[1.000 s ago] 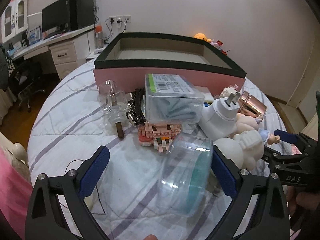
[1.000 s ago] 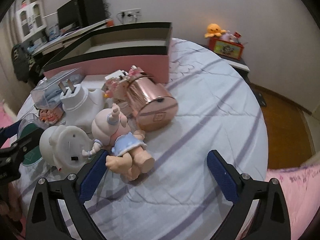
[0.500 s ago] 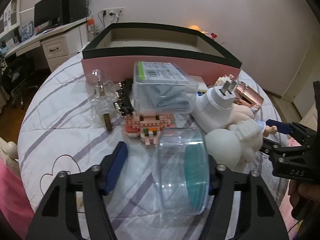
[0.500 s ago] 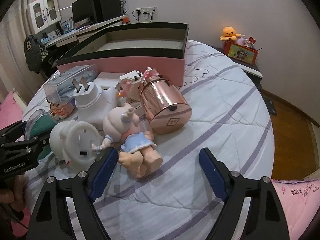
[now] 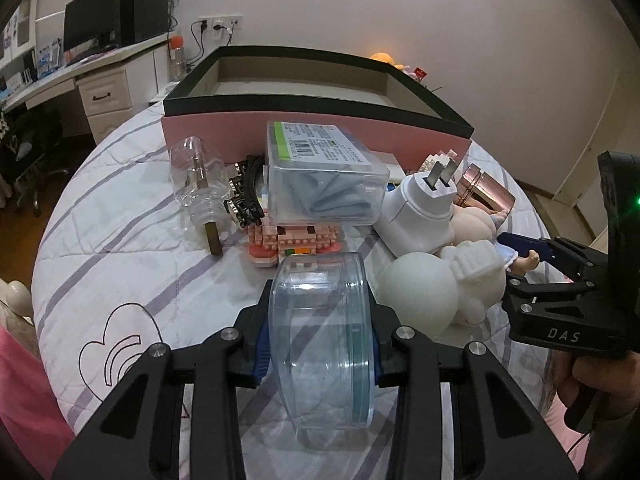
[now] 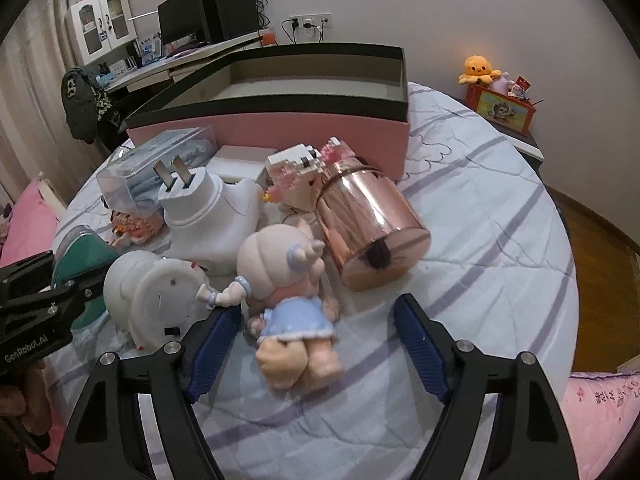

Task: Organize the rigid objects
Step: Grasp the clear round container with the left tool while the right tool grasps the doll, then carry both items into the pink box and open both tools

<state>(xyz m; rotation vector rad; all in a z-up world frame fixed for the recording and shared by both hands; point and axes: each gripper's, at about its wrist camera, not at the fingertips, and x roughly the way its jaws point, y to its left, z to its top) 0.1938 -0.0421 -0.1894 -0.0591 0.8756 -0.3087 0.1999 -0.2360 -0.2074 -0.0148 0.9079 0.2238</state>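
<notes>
The clear round case point(image 5: 320, 344) stands on its edge on the bed point(image 5: 120, 248), its flat faces turned sideways and a teal disc showing inside against its right face. It sits squarely between the blue pads of the left gripper point(image 5: 318, 346), whose jaws have just been closing and now appear to press on both flat faces, so the case is gripped across its short axis. The pink box with the black rim point(image 5: 316, 120) lies straight ahead of that gripper, beyond the heap, open at the top; my judgement is that the coming move is a lift up and forward over the pile into it.

The doll in the blue dress point(image 6: 288, 304) lies on its back just ahead of the right gripper point(image 6: 316, 344), head away and feet toward the camera, so its long axis runs along the gripper's pointing line. The jaws have just been closing; the left pad is close by the doll's side, possibly touching it, while the right pad stands clear, so nothing is held yet. The right hand is plainly the nearer one to the doll.

Around them lie a white round figure point(image 5: 436, 292), a white plug adapter point(image 5: 420, 212) with prongs up, a rose-gold tin point(image 6: 368, 224) on its side, a brick-built figure point(image 5: 292, 240), a clear plastic box point(image 5: 324, 176) with a green-edged barcode label too small to read, and a clear bottle point(image 5: 196, 176).

Readable writing: "DAS" on the right gripper's body seen from the left wrist, and "GenRobot.AI" on the left gripper's body point(image 6: 36, 320) seen from the right wrist.
</notes>
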